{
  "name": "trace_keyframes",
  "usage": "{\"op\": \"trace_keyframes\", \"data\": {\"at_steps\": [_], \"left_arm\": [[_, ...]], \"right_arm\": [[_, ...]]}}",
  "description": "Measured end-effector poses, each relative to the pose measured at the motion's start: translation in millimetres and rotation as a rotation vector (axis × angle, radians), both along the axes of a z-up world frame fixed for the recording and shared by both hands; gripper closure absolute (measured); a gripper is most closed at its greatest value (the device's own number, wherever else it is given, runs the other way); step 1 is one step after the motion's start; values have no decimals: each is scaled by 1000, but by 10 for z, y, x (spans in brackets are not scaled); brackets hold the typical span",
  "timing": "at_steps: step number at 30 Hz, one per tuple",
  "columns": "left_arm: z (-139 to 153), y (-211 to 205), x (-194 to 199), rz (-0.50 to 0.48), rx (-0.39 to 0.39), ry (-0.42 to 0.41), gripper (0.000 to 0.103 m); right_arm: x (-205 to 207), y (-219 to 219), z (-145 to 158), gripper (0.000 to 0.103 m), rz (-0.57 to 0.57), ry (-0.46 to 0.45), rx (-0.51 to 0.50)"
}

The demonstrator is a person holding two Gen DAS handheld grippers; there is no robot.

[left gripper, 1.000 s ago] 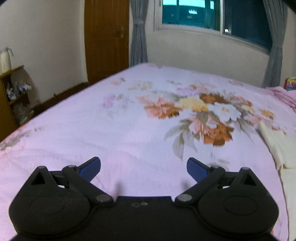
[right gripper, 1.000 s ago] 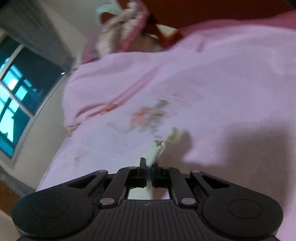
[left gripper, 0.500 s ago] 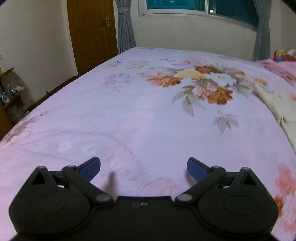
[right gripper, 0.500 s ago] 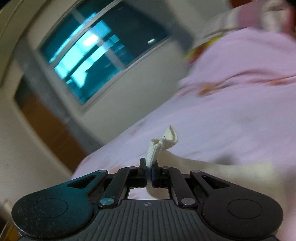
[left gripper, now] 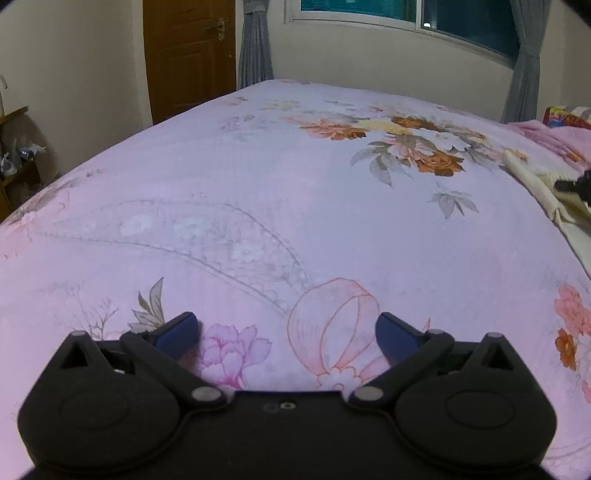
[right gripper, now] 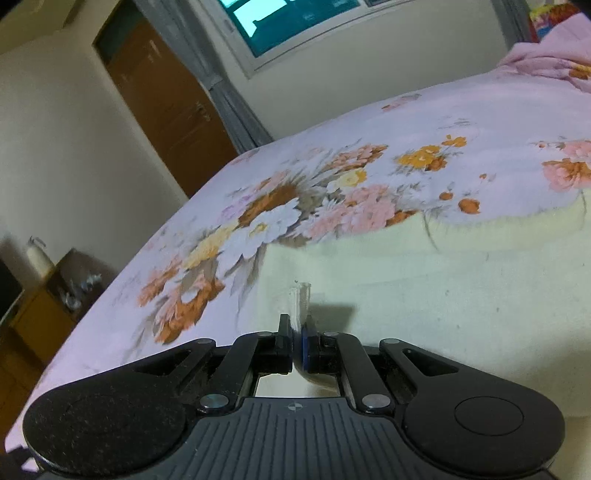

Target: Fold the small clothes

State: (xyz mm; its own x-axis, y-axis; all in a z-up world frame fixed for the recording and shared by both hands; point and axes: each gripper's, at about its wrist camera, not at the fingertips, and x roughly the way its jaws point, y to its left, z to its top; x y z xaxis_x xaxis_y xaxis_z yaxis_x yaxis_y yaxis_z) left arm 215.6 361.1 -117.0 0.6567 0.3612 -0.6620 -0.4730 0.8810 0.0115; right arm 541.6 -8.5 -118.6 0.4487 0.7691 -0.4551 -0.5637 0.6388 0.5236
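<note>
So the right claw [right gripper: 295, 338] is pinched tight on a ribbed edge of the cream-coloured knit garment [right gripper: 461, 295], with a little tuft of the fabric poking up past the blue fingertips [right gripper: 306, 341]. The rest of the garment lies spread flat on the pink floral bedspread [right gripper: 369, 147], covering the bed just in front of and to the right of that claw. Its far edge runs right along the big orange-and-white flower print.

The left claw [left gripper: 287, 332] is wide open with nothing in it, hovering low over the bedspread [left gripper: 258, 184] above a pink flower and an outlined lantern-shaped print. From that view the cream garment [left gripper: 539, 188] is way off at the right edge, well apart from the left claw, and a black bit of the right claw [left gripper: 576, 184] peeks in over it.

Around the room: a brown wooden door [left gripper: 188, 55] at the back left, grey curtains [left gripper: 255, 40] either side of a dark window [left gripper: 469, 22], a wooden shelf unit [left gripper: 14, 162] with clutter by the left wall, and a bunched pink blanket [left gripper: 561, 140] at the far right of the bed. Nothing sits between either claw and the garment.
</note>
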Motion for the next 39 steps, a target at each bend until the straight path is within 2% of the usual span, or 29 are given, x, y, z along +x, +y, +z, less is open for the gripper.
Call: {"op": "trace_keyframes", "data": {"at_steps": [5, 10, 12, 13, 14, 15, 17, 18, 21, 22, 23, 24, 25, 26, 28, 30, 31, 34, 36, 38, 39], "left_arm": [[-39, -7, 22, 1, 6, -2, 0], [-52, -29, 10, 9, 14, 1, 0], [-58, -32, 20, 10, 18, 4, 0], [-66, -33, 24, 10, 19, 6, 0], [-76, -32, 30, 8, 17, 8, 0], [-83, -26, 38, 7, 14, 11, 0], [-81, -19, 48, 9, 10, 14, 0], [-68, -26, 60, 11, 15, 20, 0], [52, -99, 123, 5, -2, -36, 8], [114, -144, 180, -16, -29, -80, 13], [179, -209, 263, -37, -54, -122, 15], [248, -299, 385, -65, -74, -160, 17], [315, -413, 532, -100, -82, -191, 29], [386, -554, 731, -149, -94, -216, 48], [471, -790, 1101, -229, -141, -242, 64], [530, -1094, 1533, -327, -164, -263, 64], [548, -1261, 1732, -368, -149, -262, 64], [504, -1714, 2223, -462, -145, -268, 64], [392, -1921, 2513, -489, -160, -248, 64], [222, -2041, 2727, -496, -138, -211, 61], [76, -2086, 2827, -491, -106, -152, 61]], "right_arm": [[-30, 35, -1, 98, 28, -31, -12], [-192, 78, 56, 98, 69, -36, 28], [-220, 162, 30, 98, 68, -36, -32], [-219, 211, -15, 95, 86, -20, -59], [-210, 258, -69, 78, 111, 3, -73], [-223, 256, -84, 68, 134, 12, -49], [-279, 198, -4, 23, 146, 16, -2], [-344, 125, 65, 22, 129, -8, 17], [-486, -279, 262, 23, 70, -72, 64], [-491, -486, 313, 34, 33, -83, 68], [-484, -693, 359, 51, -2, -97, 64], [-462, -964, 396, 59, -60, -113, 45], [-426, -1219, 423, 70, -125, -121, 29], [-384, -1481, 429, 73, -190, -126, 15], [-276, -2056, 413, 73, -335, -128, -13], [-124, -2467, 374, 73, -420, -107, -59], [-58, -2590, 365, 73, -435, -102, -69], [58, -2771, 342, 73, -412, -108, -53], [93, -2747, 277, 73, -333, -115, -60], [99, -2603, 122, 73, -279, -133, -164], [147, -2575, -10, 73, -302, -99, -245]]}}
